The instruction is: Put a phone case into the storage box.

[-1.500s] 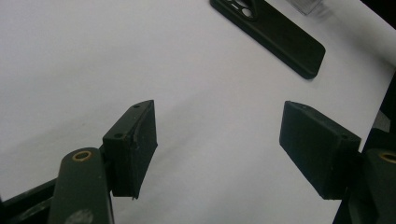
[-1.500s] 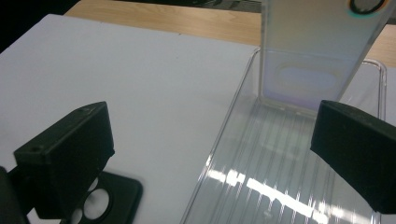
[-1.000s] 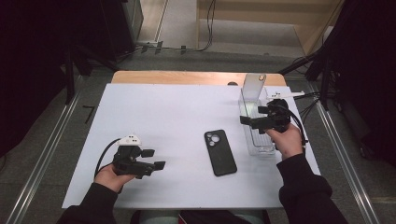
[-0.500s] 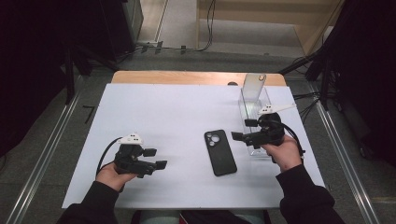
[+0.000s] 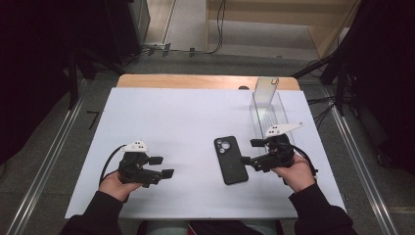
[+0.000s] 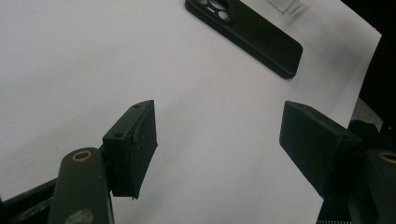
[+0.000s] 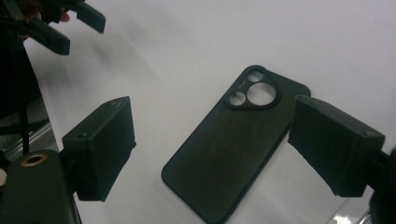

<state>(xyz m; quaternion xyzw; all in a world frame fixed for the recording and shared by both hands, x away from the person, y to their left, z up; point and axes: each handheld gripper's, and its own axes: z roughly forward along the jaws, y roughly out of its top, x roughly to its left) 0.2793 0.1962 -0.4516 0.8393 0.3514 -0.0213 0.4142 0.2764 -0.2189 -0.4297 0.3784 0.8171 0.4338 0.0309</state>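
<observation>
A black phone [image 5: 230, 160] lies back side up on the white table top [image 5: 186, 117], its camera ring at the far end. My right gripper [image 5: 249, 152] is open just right of the phone, low over the table, jaws pointing left at it. In the right gripper view the phone [image 7: 224, 149] lies between and beyond the spread jaws of that gripper [image 7: 212, 135], untouched. My left gripper [image 5: 162, 166] is open near the front left, holding nothing. In the left gripper view its jaws [image 6: 219, 135] frame bare table, and the phone [image 6: 252, 32] lies farther off.
A clear plastic holder [image 5: 266, 110] stands at the back right, just beyond my right hand. A wooden strip [image 5: 195, 81] runs along the table's far edge. The other gripper [image 7: 70, 28] shows at the upper left of the right gripper view.
My right gripper has come away from the clear holder, moving nearer and left, down to the phone's right side. The left gripper has stayed in place.
</observation>
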